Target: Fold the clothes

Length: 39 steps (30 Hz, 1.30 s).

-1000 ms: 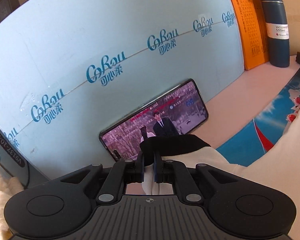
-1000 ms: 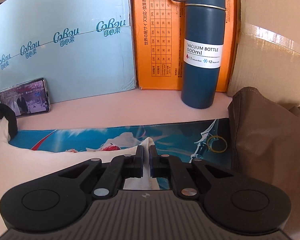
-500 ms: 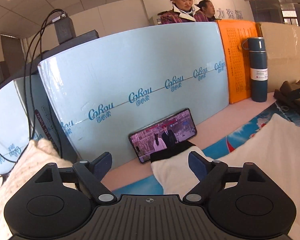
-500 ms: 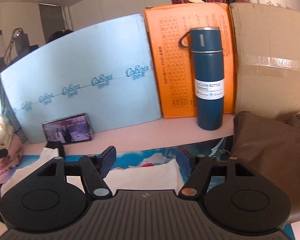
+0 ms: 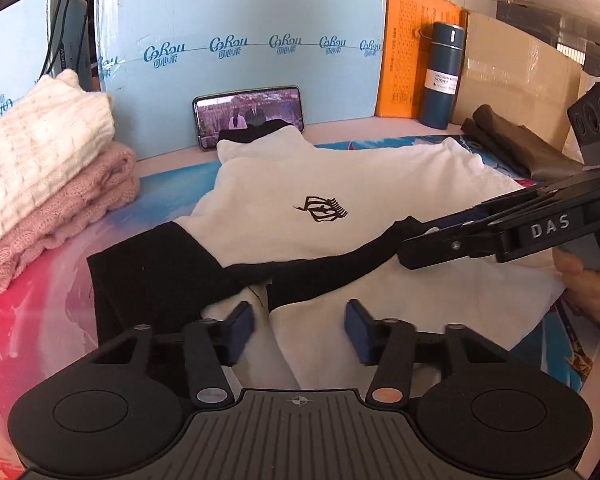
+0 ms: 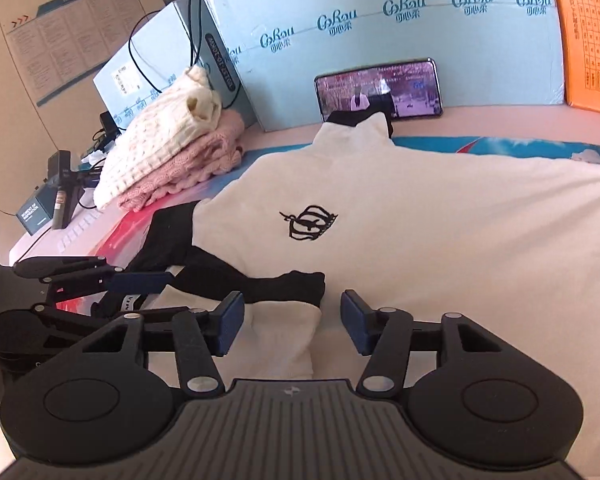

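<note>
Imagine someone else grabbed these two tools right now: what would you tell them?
Left gripper: jaws closing, pads apart, holding nothing, over the near edge of the white top.
Right gripper: jaws closing, nothing gripped, the black cuff just ahead of them.
The top lies flat on the mat, crown logo up, collar toward the phone.
Done: a black sleeve is folded across the front. Folded sweaters sit at the left.
Left: fold the body and stack it.

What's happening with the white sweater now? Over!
Both grippers, left and right, closing, nothing pinched. White sweater flat, black sleeve folded across. Nothing blocking.
</note>
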Tool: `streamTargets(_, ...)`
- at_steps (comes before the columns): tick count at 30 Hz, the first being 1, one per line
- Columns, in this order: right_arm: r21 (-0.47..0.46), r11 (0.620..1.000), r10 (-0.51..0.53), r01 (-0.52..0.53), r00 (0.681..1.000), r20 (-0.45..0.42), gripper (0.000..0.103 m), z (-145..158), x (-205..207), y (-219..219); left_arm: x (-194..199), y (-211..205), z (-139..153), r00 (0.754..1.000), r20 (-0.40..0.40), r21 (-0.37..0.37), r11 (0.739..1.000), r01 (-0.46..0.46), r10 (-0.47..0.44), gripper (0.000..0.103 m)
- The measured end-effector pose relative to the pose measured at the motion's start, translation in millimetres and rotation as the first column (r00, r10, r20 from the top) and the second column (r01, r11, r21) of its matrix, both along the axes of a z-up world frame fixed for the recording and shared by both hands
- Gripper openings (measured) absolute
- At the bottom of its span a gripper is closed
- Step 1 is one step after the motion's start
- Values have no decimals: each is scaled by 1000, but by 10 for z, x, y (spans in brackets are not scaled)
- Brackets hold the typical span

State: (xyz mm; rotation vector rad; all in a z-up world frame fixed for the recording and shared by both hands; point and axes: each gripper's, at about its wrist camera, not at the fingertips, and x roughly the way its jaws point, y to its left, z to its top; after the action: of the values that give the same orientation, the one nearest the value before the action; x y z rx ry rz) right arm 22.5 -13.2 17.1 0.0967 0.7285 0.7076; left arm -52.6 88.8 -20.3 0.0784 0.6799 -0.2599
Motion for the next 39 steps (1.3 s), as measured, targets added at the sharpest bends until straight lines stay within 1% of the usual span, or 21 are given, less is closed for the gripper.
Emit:
streamTargets(1, -15, 1000, 9, -8, 1000, 18, 24, -11, -49, 24, -41, -21, 5, 1000, 19, 10, 1000, 15, -15, 12)
streamTargets(2, -10, 1000, 0, 0, 1000, 30, 21, -18, -93, 1, -82, -42, 11, 999, 38, 21, 999, 30, -31, 5)
streamTargets(3, 21, 1000, -6, 5, 1000, 29, 18, 5, -131, -66, -135, -41, 44, 997, 65, 12, 999, 40, -40, 5)
streamTargets(6, 124, 992, -23, 18, 999, 37, 16, 101, -275, -270, -337, 52, 233, 985, 168, -84, 995, 56, -42, 5)
streamTargets(10, 252, 968, -36, 6, 993, 116, 14, 354, -685, -541, -703, 186, 528, 954, 299, -230, 967, 111, -38, 5)
streamTargets(13, 308, 951, -31, -23, 985, 170, 14, 461, -1037, -694, -1014, 158, 638, 929, 363, -296, 937, 186, -70, 5)
streamTargets(15, 328, 944, -33, -37, 978, 204, 14, 481, -1292, -812, -1235, 145, 630, 912, 396, -357, 897, 262, -109, 5)
streamTargets(19, 364, 929, -12, -69, 976, 216, 14, 375, -1667, -1030, -1582, 107, 411, 879, 410, -470, 769, 433, -244, 5)
streamTargets(21, 348, 932, 18, -98, 974, 227, 14, 314, -1805, -1099, -1704, 23, 267, 863, 388, -485, 724, 490, -324, 5)
streamTargets(23, 335, 934, 47, -122, 974, 222, 14, 211, -1912, -1150, -1761, -77, 121, 865, 327, -494, 711, 500, -381, 5)
streamTargets(26, 269, 951, 114, -151, 982, 149, 14, 14, -1979, -1124, -1771, -142, -38, 882, 234, -505, 725, 469, -408, 5)
streamTargets(28, 225, 957, 158, -181, 981, 116, 14, -90, -2032, -1090, -1781, -154, -59, 882, 211, -508, 724, 467, -421, 6)
streamTargets(29, 216, 956, 181, -198, 979, 99, 15, -135, -2055, -1078, -1788, -145, -40, 875, 220, -515, 711, 479, -431, 12)
streamTargets(30, 240, 945, 206, -222, 974, 90, 17, -143, -2066, -1098, -1789, -124, -11, 864, 238, -529, 686, 499, -445, 20)
streamTargets(31, 264, 933, 231, -245, 969, 83, 31, -150, -2076, -1119, -1789, -86, 25, 856, 264, -541, 667, 513, -444, 24)
streamTargets(32, 285, 921, 242, -265, 964, 112, 64, -107, -2100, -1167, -1789, -37, 68, 852, 297, -547, 655, 521, -430, 37)
streamTargets(33, 304, 909, 252, -284, 957, 141, 80, -63, -2124, -1215, -1790, 11, 112, 848, 330, -553, 643, 530, -415, 62)
streamTargets(34, 314, 910, 221, -269, 959, 180, 87, 1, -2122, -1284, -1786, 64, 153, 857, 348, -552, 656, 514, -379, 75)
streamTargets(35, 324, 912, 189, -253, 958, 217, 87, 65, -2119, -1354, -1778, 123, 191, 879, 352, -544, 694, 471, -321, 85)
streamTargets(37, 329, 943, -29, -49, 974, 227, 87, 171, -1989, -1552, -1736, 255, 247, 932, 323, -531, 783, 324, -167, 85)
streamTargets(39, 339, 932, -212, 125, 949, 233, 87, 223, -1863, -1762, -1662, 421, 266, 964, 261, -519, 849, 101, 45, 85)
